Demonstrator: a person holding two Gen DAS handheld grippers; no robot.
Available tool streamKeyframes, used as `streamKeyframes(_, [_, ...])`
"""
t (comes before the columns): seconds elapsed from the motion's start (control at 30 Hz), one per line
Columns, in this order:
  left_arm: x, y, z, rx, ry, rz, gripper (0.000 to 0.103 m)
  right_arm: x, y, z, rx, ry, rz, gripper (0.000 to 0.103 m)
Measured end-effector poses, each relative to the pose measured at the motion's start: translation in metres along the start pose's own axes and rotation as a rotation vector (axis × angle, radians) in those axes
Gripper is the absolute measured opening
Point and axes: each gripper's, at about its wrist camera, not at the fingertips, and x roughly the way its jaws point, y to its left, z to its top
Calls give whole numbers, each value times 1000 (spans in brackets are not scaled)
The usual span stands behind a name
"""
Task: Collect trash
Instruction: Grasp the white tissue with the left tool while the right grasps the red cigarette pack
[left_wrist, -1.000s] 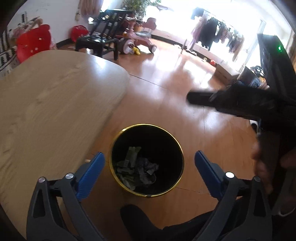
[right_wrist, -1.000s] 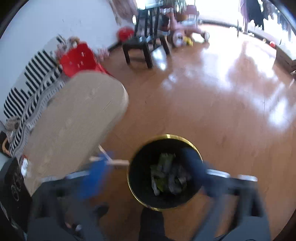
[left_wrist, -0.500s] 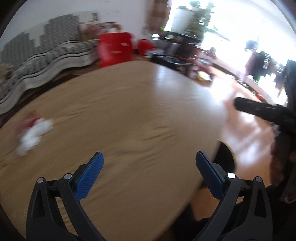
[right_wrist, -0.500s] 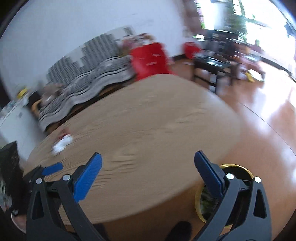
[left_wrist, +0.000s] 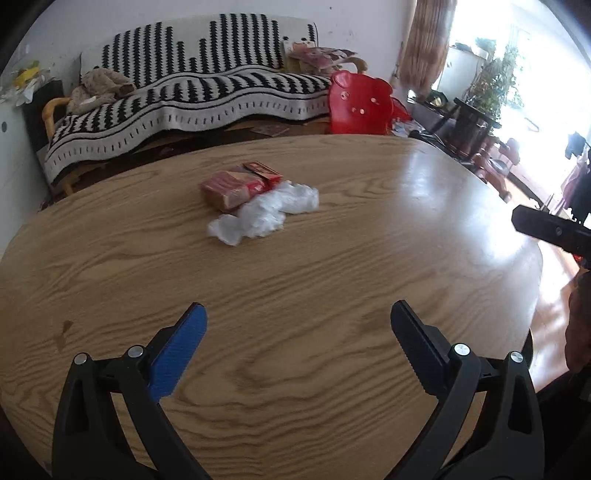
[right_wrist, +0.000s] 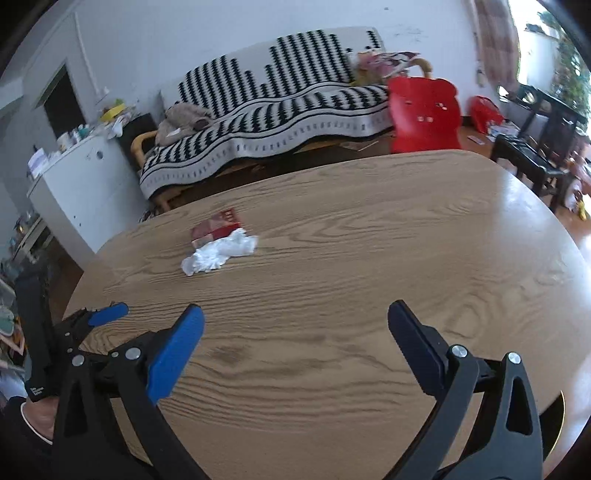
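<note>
A crumpled white tissue (left_wrist: 264, 214) (right_wrist: 219, 255) lies on the oval wooden table (left_wrist: 332, 280) (right_wrist: 369, 258), touching a red and tan packet (left_wrist: 238, 184) (right_wrist: 216, 228) behind it. My left gripper (left_wrist: 298, 332) hovers open over the near table, well short of both. My right gripper (right_wrist: 295, 328) is open too, with the trash far off to its upper left. The black bin with a gold rim (right_wrist: 557, 421) peeks out under the table's right edge. Part of the left gripper (right_wrist: 88, 321) shows at the left of the right wrist view.
Behind the table stand a sofa under a black-and-white striped throw (left_wrist: 199, 92) and a red plastic chair (left_wrist: 360, 103) (right_wrist: 424, 114). A white cabinet (right_wrist: 70, 184) is at left, dark chairs (right_wrist: 532, 147) at right. The other tool's body (left_wrist: 550, 230) juts in at right.
Both grippers swung up from over the bin on the floor to face the table top. The tissue and packet have come into clear view, and the bin has dropped almost out of sight.
</note>
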Motion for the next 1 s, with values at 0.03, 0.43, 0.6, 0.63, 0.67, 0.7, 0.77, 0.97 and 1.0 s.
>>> streamKeyframes(0.03, [3,3,3,5,-7,-1,97,5,4,2,-6,2,4,97])
streamKeyframes(0.43, [90,19,68,49,-8,29,96,67,11,42,-69,60,-7,97])
streamKeyframes(0.6, [114,14,77,72,17,30,82,101,5,53,-108,102,-27,97])
streamKeyframes(0.63, [119,11,76,95,26,47,76,106,4,55,-109,106,-28,97])
streamKeyframes(0.67, [124,10,76,100,38,51,73,113,3,59,-109,108,-25,97])
streamKeyframes(0.7, [127,10,77,99,44,49,65,117,4,61,-109,107,-21,97])
streamKeyframes(0.77, [131,11,74,90,70,37,47,127,7,67,-115,106,-14,97])
streamKeyframes(0.97, [110,28,60,55,86,28,19,161,26,71,-175,141,38,97])
streamKeyframes(1.0, [101,33,56,48,96,26,19,168,32,71,-192,143,49,97])
